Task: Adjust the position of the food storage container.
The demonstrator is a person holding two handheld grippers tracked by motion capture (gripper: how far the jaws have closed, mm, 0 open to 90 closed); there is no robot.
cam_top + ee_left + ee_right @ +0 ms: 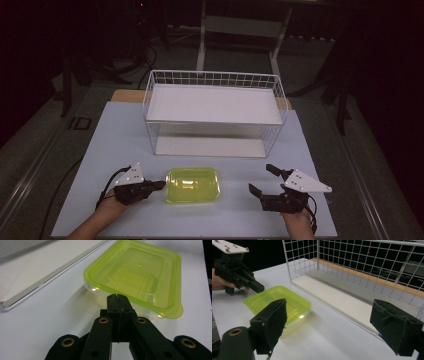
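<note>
Container (193, 185), yellow-green with lid, flat on white desk (120, 145) near front edge, before wire basket (215, 112). Left gripper (161, 185) jaws pressed together, tips just at container's left rim. Right gripper (263, 180) jaws spread wide, empty, well apart from container's right side.

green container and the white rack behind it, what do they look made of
Green container: looks like translucent plastic, glossy; light glints off the lid and the table shows through the clear base. White rack: thin grid wire, probably coated metal, with matte white shelf boards whose material is unclear.
</note>
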